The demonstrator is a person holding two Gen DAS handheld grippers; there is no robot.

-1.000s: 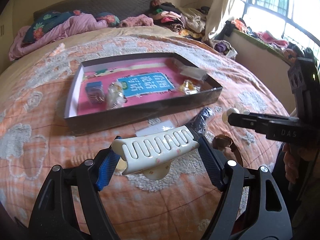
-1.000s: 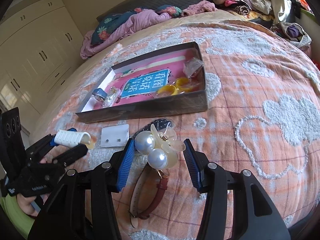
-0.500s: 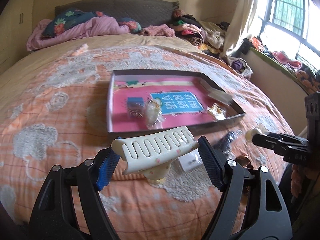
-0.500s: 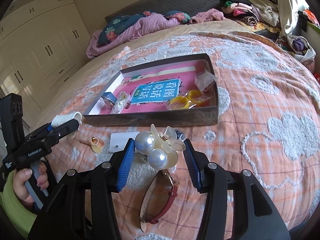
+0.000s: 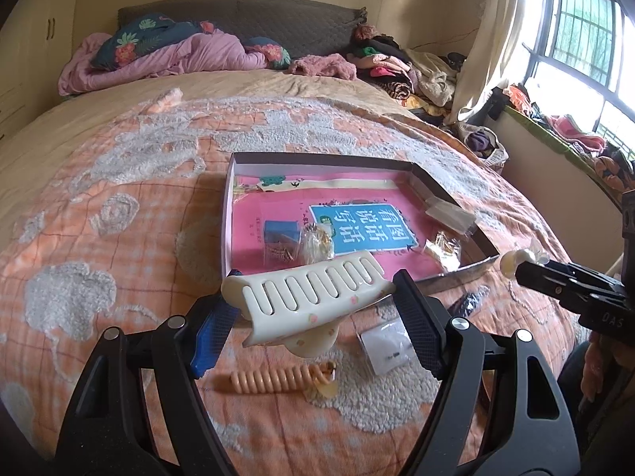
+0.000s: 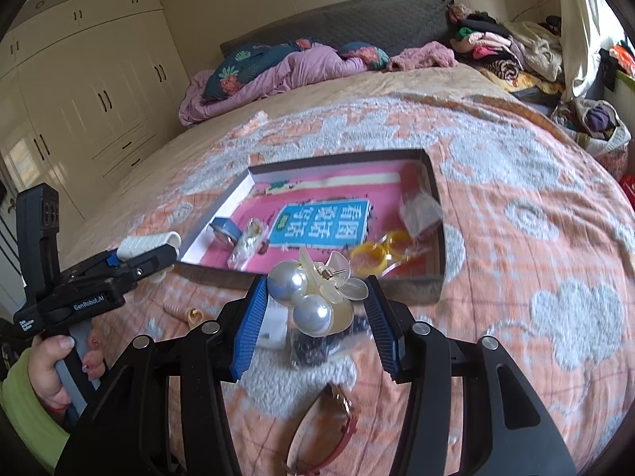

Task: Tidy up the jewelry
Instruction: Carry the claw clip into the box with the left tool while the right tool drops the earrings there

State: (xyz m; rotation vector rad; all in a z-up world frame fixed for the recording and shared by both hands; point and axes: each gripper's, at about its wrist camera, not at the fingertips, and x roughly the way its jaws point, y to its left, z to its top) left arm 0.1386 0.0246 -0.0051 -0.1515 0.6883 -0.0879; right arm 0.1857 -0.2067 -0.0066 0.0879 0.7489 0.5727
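Observation:
My left gripper (image 5: 313, 317) is shut on a cream hair claw clip (image 5: 305, 293) and holds it above the bedspread, just before the near left corner of the dark shallow box (image 5: 452, 275). My right gripper (image 6: 315, 313) is shut on a pearl flower hair clip (image 6: 309, 297), held above the bed in front of the box (image 6: 317, 275). The box has a pink lining and holds a blue pouch (image 5: 279, 234), small plastic bags (image 5: 317, 242) and yellow rings (image 6: 377, 256). The left gripper (image 6: 135, 260) shows in the right wrist view and the right gripper (image 5: 528, 265) in the left wrist view.
On the bedspread near me lie a coiled peach hair tie (image 5: 270, 379), a white earring card (image 5: 387, 343), a dark bag (image 6: 309, 347) and a brown-strapped watch (image 6: 321, 432). Pillows and a pink quilt (image 5: 166, 59) lie at the headboard. Clothes are piled at the far right.
Both grippers have risen and moved nearer the box, still holding their clips. The left view has swung left, so the box now sits right of centre.

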